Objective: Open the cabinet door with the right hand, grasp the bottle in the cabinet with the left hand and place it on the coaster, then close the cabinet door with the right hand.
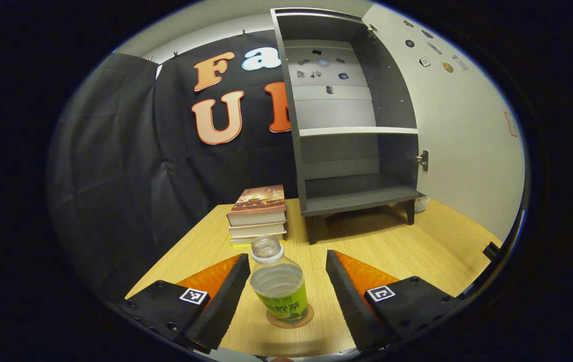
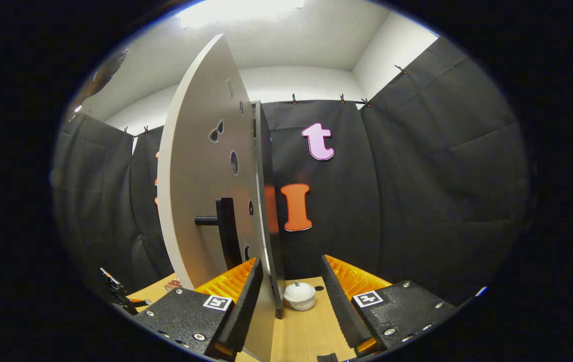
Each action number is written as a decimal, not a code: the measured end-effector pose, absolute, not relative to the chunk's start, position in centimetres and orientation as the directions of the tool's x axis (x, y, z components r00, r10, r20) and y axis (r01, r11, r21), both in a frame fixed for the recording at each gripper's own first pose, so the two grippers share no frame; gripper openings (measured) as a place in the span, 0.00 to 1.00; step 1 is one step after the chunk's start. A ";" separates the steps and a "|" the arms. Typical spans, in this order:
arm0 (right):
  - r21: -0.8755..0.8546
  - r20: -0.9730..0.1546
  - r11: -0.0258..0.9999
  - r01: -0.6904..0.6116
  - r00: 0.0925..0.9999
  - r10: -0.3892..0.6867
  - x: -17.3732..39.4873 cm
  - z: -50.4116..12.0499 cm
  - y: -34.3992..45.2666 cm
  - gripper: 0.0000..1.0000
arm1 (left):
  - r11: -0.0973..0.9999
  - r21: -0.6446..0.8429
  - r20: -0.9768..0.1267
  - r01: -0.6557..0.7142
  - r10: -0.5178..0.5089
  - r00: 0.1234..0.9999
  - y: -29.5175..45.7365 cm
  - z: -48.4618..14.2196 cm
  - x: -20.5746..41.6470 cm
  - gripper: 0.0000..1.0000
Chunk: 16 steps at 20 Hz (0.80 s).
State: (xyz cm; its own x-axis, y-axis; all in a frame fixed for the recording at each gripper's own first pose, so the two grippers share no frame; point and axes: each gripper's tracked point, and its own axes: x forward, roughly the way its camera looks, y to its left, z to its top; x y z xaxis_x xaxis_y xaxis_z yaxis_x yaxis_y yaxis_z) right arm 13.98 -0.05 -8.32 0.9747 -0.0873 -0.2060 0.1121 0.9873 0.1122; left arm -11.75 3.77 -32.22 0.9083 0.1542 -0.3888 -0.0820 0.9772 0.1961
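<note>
A clear uncapped bottle (image 1: pixel 278 291) with a green label stands upright on a round brown coaster (image 1: pixel 273 321) on the wooden table. My left gripper (image 1: pixel 286 256) is open, one finger on each side of the bottle and neither touching it. The dark cabinet (image 1: pixel 346 130) stands behind with bare shelves, its white door (image 1: pixel 467 125) swung wide to the right. In the right gripper view the door (image 2: pixel 200 176) is seen edge-on, its black handle (image 2: pixel 226 226) on the left face. My right gripper (image 2: pixel 291 261) is open, the door's edge running just inside its left finger.
A stack of three books (image 1: pixel 257 213) lies left of the cabinet. A small white round object (image 2: pixel 300 295) sits on the table by the cabinet's right foot (image 1: pixel 421 203). Bare wooden tabletop (image 1: pixel 392 246) stretches in front of the cabinet.
</note>
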 end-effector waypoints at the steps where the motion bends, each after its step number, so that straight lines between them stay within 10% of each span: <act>1: 0.130 -0.204 0.986 0.101 0.976 -0.073 13.9 -8.4 0.1 0.73 | 0.977 0.201 -0.379 -0.075 0.148 0.913 3.5 -31.4 -11.4 0.99; 16: 0.204 -0.217 0.947 -0.250 0.931 0.293 15.4 -9.0 8.1 0.71 | 0.981 0.191 -0.289 -0.037 0.092 0.953 1.4 -22.4 -7.1 0.99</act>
